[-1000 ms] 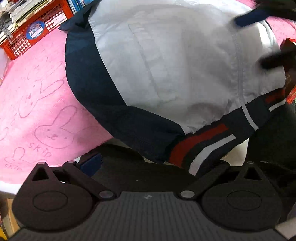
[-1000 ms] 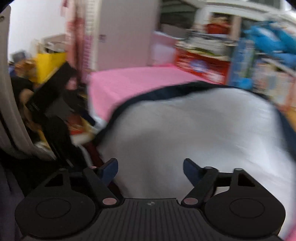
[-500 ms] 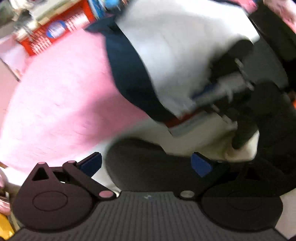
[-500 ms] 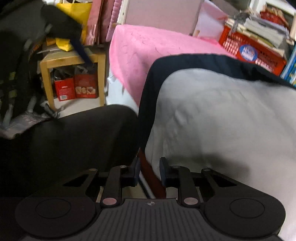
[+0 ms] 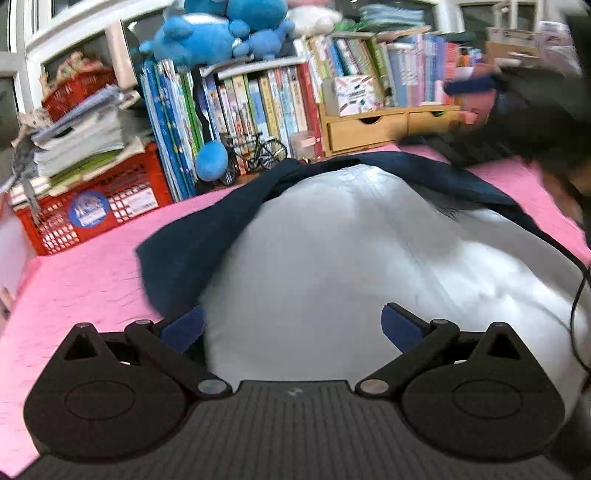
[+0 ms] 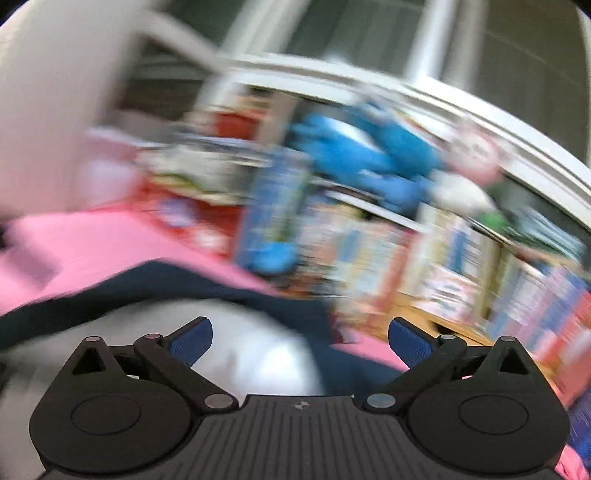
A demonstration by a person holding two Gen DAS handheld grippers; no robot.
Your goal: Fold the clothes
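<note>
Lying on the pink cloth (image 5: 85, 273) is the jacket (image 5: 332, 258), a white-panelled garment edged in dark navy, mounded rather than flat. In the left wrist view its long axis runs away from the camera toward the row of books (image 5: 258, 107), with the navy end pointing at the books and the broad white body nearest the camera. A navy band trails along the side toward the red crate (image 5: 110, 199), and another navy strip slopes down the opposite side.

The left gripper (image 5: 291, 325) stands spread wide just above the near white part of the jacket; its blue pads (image 5: 400, 326) are well apart and nothing is pinched between them. One pad sits over the navy edge on the crate side, the other over white fabric.

The right gripper (image 6: 301, 341) is also spread to its widest. Its jaws have just been opening, and they hold nothing; the blue pads (image 6: 192, 339) hang clear of the cloth. Its view is heavily blurred, yet the jacket (image 6: 240, 354) shows beneath it, white with a navy border running across toward the books (image 6: 424, 273), and the pink cloth (image 6: 74, 247) beyond.

Blue plush toys (image 5: 218, 33) sit on top of the books, and a small model bicycle (image 5: 266, 151) stands in front of them, between the books and the jacket's navy end.
</note>
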